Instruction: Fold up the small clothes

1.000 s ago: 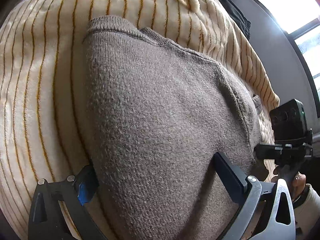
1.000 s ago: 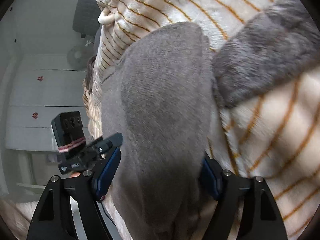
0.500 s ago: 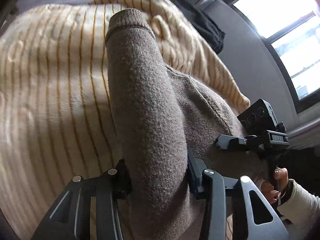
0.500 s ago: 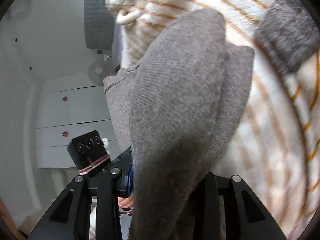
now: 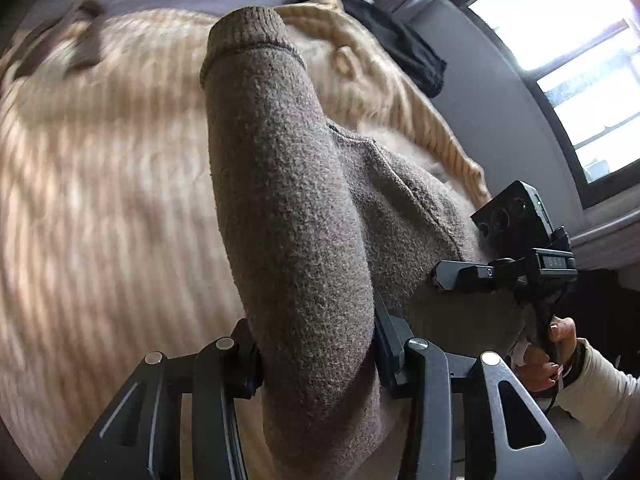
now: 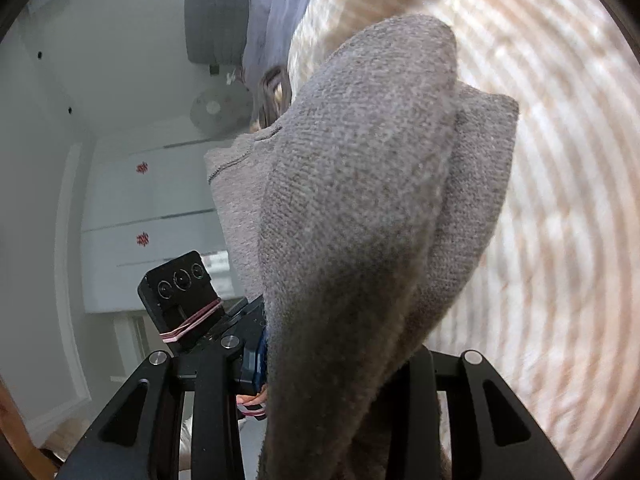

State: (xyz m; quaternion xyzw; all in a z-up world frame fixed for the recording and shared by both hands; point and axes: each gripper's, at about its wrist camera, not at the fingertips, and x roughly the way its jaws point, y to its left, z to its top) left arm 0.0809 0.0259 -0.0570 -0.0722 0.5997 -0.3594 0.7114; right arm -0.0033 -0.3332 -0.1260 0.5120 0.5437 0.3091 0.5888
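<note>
— What did the grippers have at that point?

— The left gripper (image 5: pixel 316 356) had just closed its jaws on a bunched roll of the grey-brown knit sweater (image 5: pixel 288 208), pads pressing in from either side. The right gripper (image 6: pixel 336 364) had done the same on the other end; I could see the wool squeezed between its fingers and spilling out in front.

— And where was the sweater itself?

— Slung between the two grippers, with the ribbed cuff (image 5: pixel 250 28) of a sleeve sticking out beyond the left one. Below it lay the cream blanket with orange stripes (image 5: pixel 100 184), blurred in both views. How much of the knit touched the blanket, I couldn't tell.

— So which step, would you say?

— The carry-over of a fold, I'd judge: one edge pinched at two points and being taken across the rest.

— What did the next move call for?

— Keeping both hands level so the edge stayed straight, laying it down square on the part beneath, and only then letting go.
</note>
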